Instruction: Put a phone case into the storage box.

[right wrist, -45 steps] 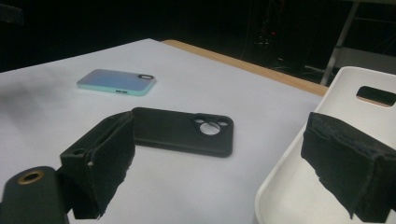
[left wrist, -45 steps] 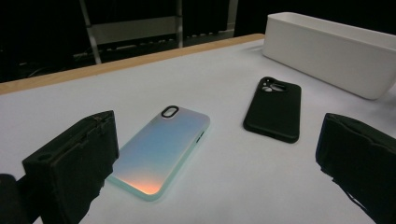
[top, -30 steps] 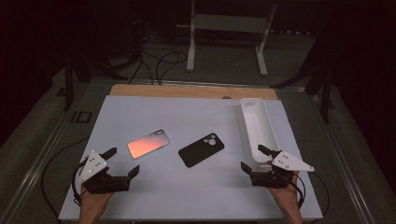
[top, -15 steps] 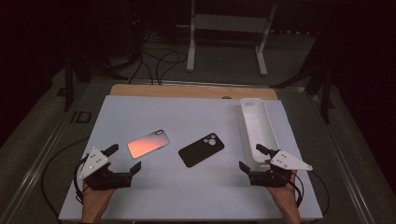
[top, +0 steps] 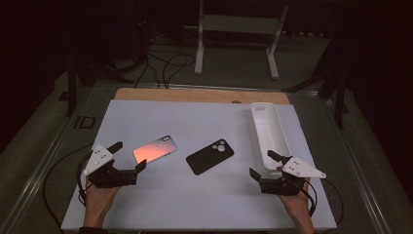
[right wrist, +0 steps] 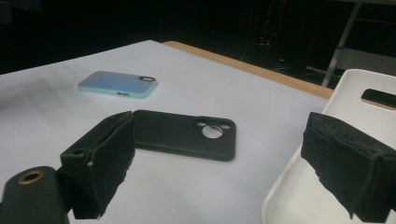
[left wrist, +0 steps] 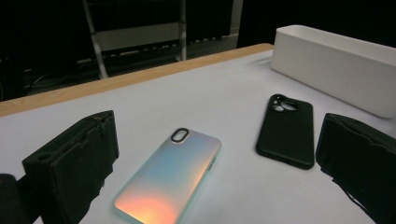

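Compared with one second ago, very little has changed on the table [top: 160, 195]: both tools have drawn slightly back toward the person, and no object has moved. The left tool [top: 127, 162] rests low with its jaws wide apart and holds nothing; in the left gripper view the iridescent phone case [left wrist: 168, 179] lies directly in front of it, between the lines of the two jaws, close but not touching them. The black phone case [left wrist: 285, 130] lies further ahead and toward that tool's right jaw, and behind it stands the white tray [left wrist: 336, 70]. The right tool [top: 260, 165] is also open and empty. In the right gripper view its right jaw hangs over the near end of the white tray, the black phone case lies flat just ahead of its left jaw, and the iridescent phone case is well beyond that. Since both cases lie flat on the table and the tray looks empty, the work seems to be at its very beginning, and the small retreat of the tools looks like a settling before the first reach. Probably the left tool will go forward to the iridescent case, whose thin edge will need a low and careful grip.
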Demonstrator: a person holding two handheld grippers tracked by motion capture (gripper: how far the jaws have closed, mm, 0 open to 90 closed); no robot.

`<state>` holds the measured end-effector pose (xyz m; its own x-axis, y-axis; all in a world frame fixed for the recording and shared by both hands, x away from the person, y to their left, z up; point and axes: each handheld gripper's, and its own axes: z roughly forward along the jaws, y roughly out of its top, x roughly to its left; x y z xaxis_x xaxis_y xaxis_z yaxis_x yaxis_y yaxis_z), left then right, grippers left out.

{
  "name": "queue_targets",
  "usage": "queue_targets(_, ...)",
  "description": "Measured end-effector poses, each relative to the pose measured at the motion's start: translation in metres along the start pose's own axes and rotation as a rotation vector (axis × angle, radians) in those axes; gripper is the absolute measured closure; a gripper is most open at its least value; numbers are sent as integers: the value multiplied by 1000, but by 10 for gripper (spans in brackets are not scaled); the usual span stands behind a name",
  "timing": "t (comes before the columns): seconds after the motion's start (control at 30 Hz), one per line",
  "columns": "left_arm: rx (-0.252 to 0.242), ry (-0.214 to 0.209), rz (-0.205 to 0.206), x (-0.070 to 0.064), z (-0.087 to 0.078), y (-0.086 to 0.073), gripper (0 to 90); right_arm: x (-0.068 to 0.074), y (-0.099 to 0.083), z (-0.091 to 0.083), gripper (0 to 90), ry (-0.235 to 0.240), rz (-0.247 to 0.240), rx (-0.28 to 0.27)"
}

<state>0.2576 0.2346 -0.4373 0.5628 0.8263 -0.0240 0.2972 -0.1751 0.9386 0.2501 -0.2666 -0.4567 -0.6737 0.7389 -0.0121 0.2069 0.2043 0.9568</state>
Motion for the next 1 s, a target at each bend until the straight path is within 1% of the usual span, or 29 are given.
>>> queue_targets(0.13,12,10,10,5,6,5,22,0,0,0,99,-1,-2,2)
queue_targets(0.37,39,18,5,13,18,9,34,1,1,-1,99,-3,-2,-2)
queue_targets(0.43,56,24,7,15,21,10,52,1,2,-1,99,-3,-3,-2)
queue_targets(0.47,76,29,5,18,25,10,77,1,2,-1,99,-4,-6,-1)
queue_targets(0.5,84,37,4,19,28,11,90,1,2,-1,99,-4,-6,0)
queue_targets(0.57,93,40,1,20,30,11,159,1,2,-1,99,-4,-5,-2)
queue_targets(0.6,109,50,-4,22,33,11,184,1,2,-1,99,-5,-4,0)
queue_targets(0.63,115,46,-3,23,35,11,225,1,2,-1,99,-5,-3,0)
queue_targets(0.67,120,42,-2,25,37,10,282,1,2,-1,99,-6,-3,0)
queue_targets(0.73,151,48,0,29,44,10,365,1,2,-1,99,-6,-3,1)
queue_targets(0.77,151,48,0,29,44,10,417,1,2,-1,99,-6,-4,2)
queue_targets(0.8,166,48,-2,33,48,9,464,1,2,-1,99,-6,-3,2)
queue_targets(0.83,166,48,-2,33,48,9,502,1,2,-1,99,-6,-4,2)
queue_targets(0.87,171,55,-9,37,51,8,542,1,2,-1,99,-7,-4,1)
queue_targets(0.93,176,58,-12,39,53,7,617,1,2,-1,99,-8,-3,2)
queue_targets(0.97,182,75,-23,44,56,6,654,1,2,-1,99,-9,-2,2)
queue_targets(1.0,180,74,-34,46,57,5,693,1,2,-1,99,-9,-2,1)
